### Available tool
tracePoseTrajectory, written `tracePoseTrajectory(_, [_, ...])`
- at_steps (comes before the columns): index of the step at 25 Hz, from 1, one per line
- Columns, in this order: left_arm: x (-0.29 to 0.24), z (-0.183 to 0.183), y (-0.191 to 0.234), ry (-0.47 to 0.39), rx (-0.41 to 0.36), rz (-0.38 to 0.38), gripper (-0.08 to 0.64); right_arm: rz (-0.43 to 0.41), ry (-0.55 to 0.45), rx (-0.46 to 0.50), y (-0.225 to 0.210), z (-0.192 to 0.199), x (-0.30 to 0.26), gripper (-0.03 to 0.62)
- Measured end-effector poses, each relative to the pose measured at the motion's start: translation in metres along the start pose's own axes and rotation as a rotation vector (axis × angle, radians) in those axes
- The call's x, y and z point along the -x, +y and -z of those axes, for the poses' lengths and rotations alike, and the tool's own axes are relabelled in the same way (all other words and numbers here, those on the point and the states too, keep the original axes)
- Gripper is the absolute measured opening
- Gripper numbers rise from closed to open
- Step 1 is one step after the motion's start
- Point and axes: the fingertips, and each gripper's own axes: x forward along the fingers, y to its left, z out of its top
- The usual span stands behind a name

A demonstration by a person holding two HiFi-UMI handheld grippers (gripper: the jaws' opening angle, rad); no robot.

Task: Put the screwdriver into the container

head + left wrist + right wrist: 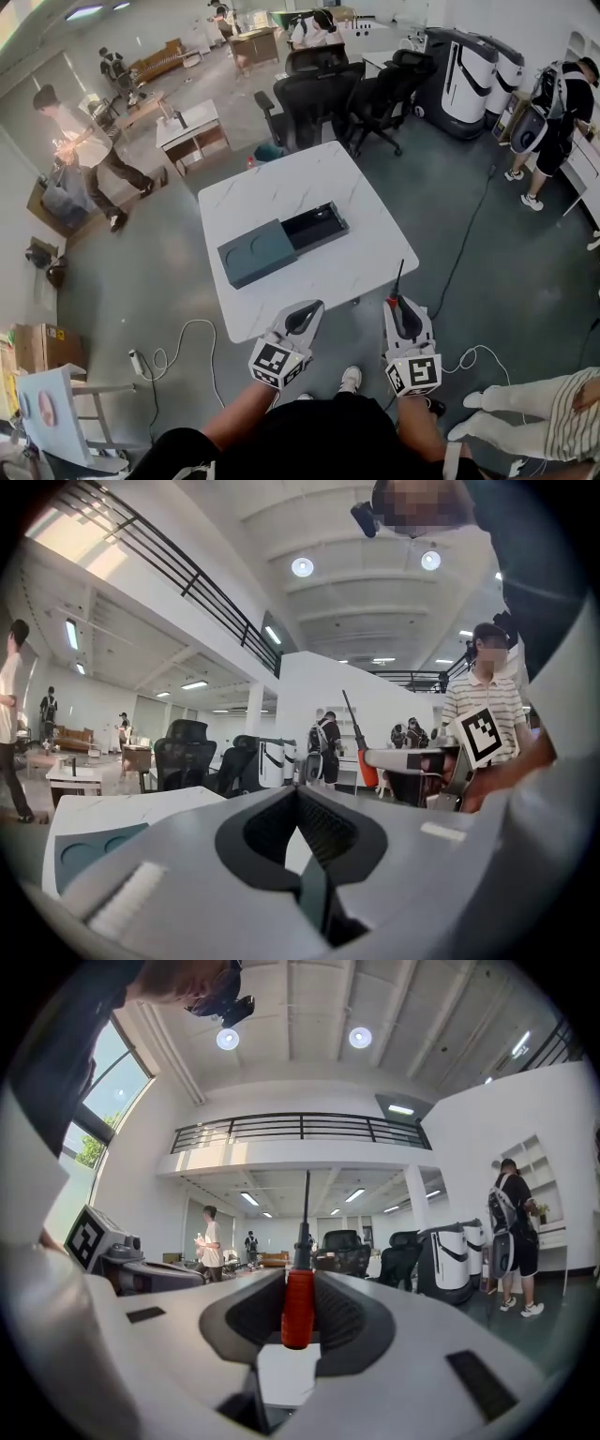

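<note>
Carry step: right gripper point(404, 315) grips red-handled metal screwdriver point(298, 1305); left gripper point(302, 320) closed, empty. Next, judged: advance over slate-blue sliding-lid container point(259, 253), lower in.

I am in a big open office or lab, with black office chairs point(323, 98), desks point(192, 131), white machines point(466, 75) and a high balcony point(300, 1129).

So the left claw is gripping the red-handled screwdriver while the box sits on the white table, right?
Not the left one. The right claw is gripping the red-handled screwdriver, as the right gripper view shows; the left claw is shut with nothing in it. The box does sit on the white table.
</note>
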Motion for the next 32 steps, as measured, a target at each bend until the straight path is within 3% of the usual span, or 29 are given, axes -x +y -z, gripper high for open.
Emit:
tracePoseTrajectory(15, [-0.061, 0.003, 0.014, 0.062, 0.021, -0.080, 0.009, -0.096, -0.009, -0.037, -0.058, 0.008, -0.042, 0.097])
tracePoseTrajectory(22, [-0.081, -0.007, 0.027, 0.035, -0.004, -0.115, 0.009, -0.151, -0.001, -0.039, -0.060, 0.013, -0.063, 0.097])
tracePoseTrajectory(32, [-0.096, -0.005, 0.080, 0.020, 0.011, -0.146, 0.009, -0.176, 0.024, -0.015, -0.058, 0.022, -0.125, 0.097])
